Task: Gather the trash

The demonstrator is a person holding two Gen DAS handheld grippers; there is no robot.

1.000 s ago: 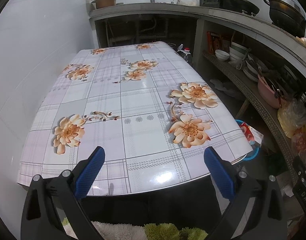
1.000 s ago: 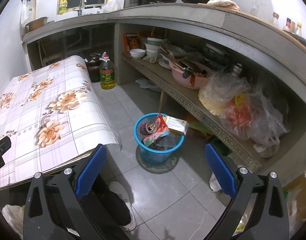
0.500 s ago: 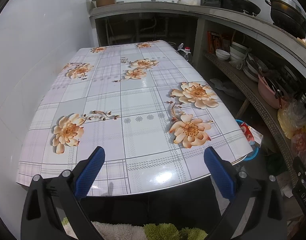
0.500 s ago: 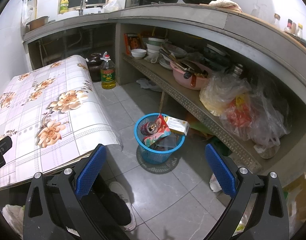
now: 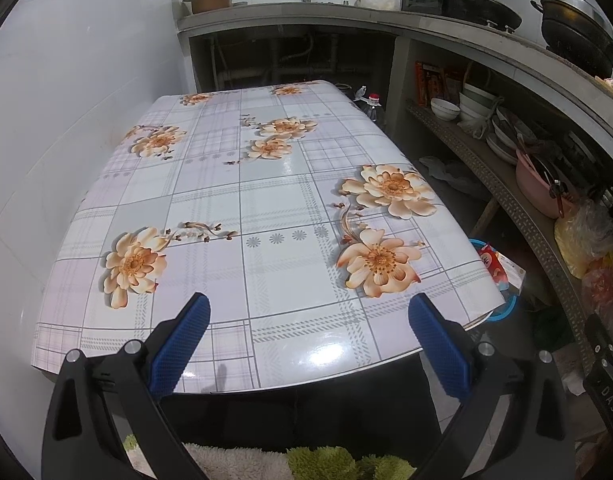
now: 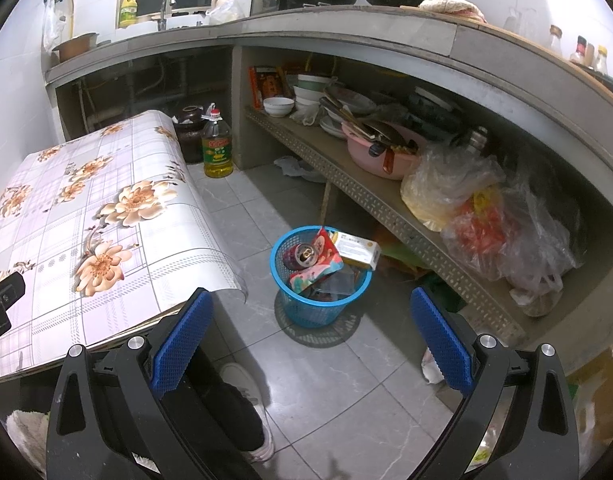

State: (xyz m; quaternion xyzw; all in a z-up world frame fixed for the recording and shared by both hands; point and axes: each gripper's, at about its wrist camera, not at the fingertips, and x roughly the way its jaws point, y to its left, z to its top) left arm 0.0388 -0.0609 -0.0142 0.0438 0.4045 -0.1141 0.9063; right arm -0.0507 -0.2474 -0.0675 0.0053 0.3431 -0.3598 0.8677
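A blue plastic basket [image 6: 306,304] stands on the tiled floor right of the table. In it lie a drink can [image 6: 300,255], a red snack bag [image 6: 320,262] and a yellow and white carton [image 6: 356,250]. My right gripper [image 6: 310,334] hangs open above the floor in front of the basket, holding nothing. My left gripper [image 5: 308,342] is open over the near edge of the flower-print table [image 5: 266,216], also holding nothing. From the left wrist view only the basket's rim [image 5: 510,304] peeks past the table's right corner.
A person's dark trouser leg and white shoe [image 6: 246,400] stand by the table's corner. An oil bottle [image 6: 217,148] and dark jar sit on the floor further back. The concrete shelf [image 6: 386,200] on the right holds bowls, a pink basin [image 6: 380,156] and plastic bags [image 6: 486,216].
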